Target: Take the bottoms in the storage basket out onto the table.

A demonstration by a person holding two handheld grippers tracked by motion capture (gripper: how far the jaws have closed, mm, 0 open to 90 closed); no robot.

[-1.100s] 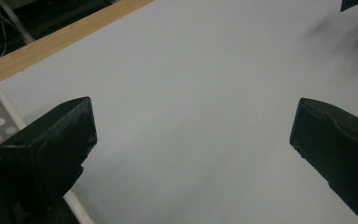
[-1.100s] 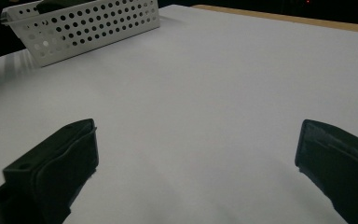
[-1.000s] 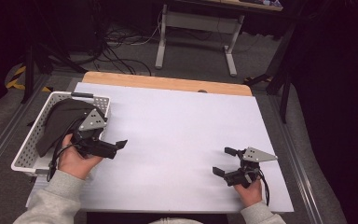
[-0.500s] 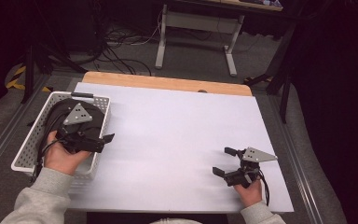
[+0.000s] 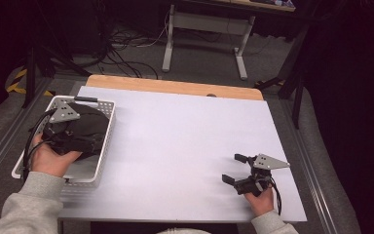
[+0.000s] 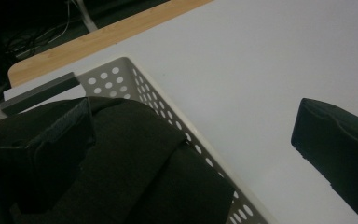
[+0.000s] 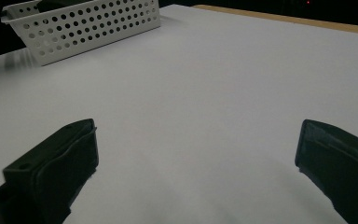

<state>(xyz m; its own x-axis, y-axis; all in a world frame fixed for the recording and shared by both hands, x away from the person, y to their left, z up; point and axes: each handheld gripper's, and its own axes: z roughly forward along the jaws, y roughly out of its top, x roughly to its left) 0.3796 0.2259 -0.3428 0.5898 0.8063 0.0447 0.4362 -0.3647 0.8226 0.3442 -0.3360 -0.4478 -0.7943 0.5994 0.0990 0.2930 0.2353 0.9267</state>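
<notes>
A white perforated basket [image 5: 108,127] stands at the table's left edge with a dark black cloth [image 5: 91,125] bundled inside. My left gripper [image 5: 85,137] hovers over the basket, low on the cloth. In the left gripper view it is open [image 6: 191,123]: one jaw lies against the cloth [image 6: 135,158], the other hangs outside the basket wall [image 6: 168,105] over the white tabletop. My right gripper [image 5: 231,168] rests near the front right of the table, open [image 7: 198,135], nothing between its jaws.
The white tabletop [image 5: 185,131] stretches between the two grippers, with a wooden strip [image 5: 175,87] along its far edge. In the right gripper view the basket [image 7: 93,25] stands far off. Cables and a metal frame [image 5: 204,29] lie on the floor beyond.
My left gripper has moved left and away from me, from the tabletop beside the basket to over the cloth in it. The right gripper has stayed put.
</notes>
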